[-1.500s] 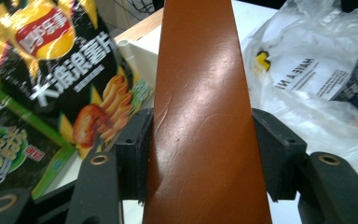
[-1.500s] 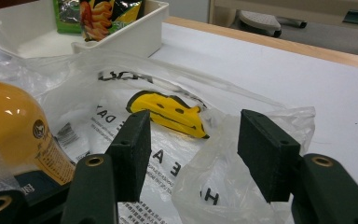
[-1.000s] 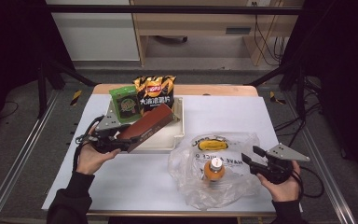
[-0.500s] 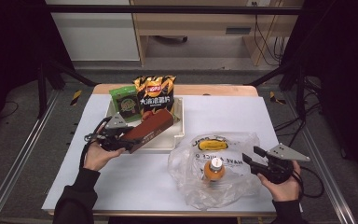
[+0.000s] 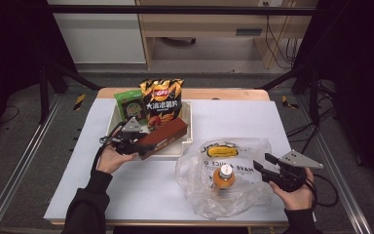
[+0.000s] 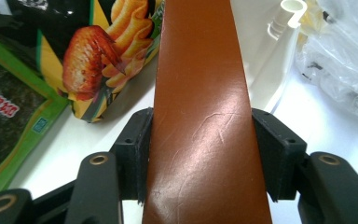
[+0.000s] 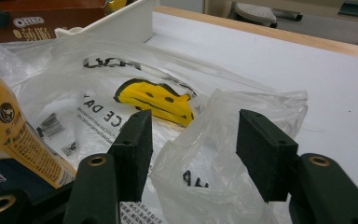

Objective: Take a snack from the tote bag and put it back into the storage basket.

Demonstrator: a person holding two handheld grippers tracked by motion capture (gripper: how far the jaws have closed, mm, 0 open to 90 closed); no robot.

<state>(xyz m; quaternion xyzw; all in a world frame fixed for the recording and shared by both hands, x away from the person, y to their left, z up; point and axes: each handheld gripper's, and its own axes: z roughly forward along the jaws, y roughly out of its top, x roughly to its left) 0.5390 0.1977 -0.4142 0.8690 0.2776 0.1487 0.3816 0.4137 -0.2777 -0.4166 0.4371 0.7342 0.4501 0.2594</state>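
A brown Oreo biscuit box (image 5: 163, 138) lies slanted across the front of the white tray (image 5: 187, 142), and my left gripper (image 5: 130, 142) is shut on its near end. In the left gripper view, both jaws press the sides of the brown box (image 6: 200, 93), with my left gripper (image 6: 200, 156) gripping it. My right gripper (image 5: 267, 165) is open at the right edge of a clear plastic bag (image 5: 233, 168) that holds an orange bottle (image 5: 224, 176). In the right gripper view, a loose fold of the bag (image 7: 200, 135) stands between the parted jaws of my right gripper (image 7: 193, 149), unclamped.
A chips bag (image 5: 161, 100) and a green snack packet (image 5: 129, 105) stand upright at the back of the tray. The bag carries a yellow smiley print (image 7: 156, 100). The bottle (image 7: 14, 135) lies left of my right gripper. The white tabletop (image 5: 141, 190) spreads in front.
My left gripper has carried the brown box forward and to the right, further over the tray. The right gripper and the bag have stayed put.
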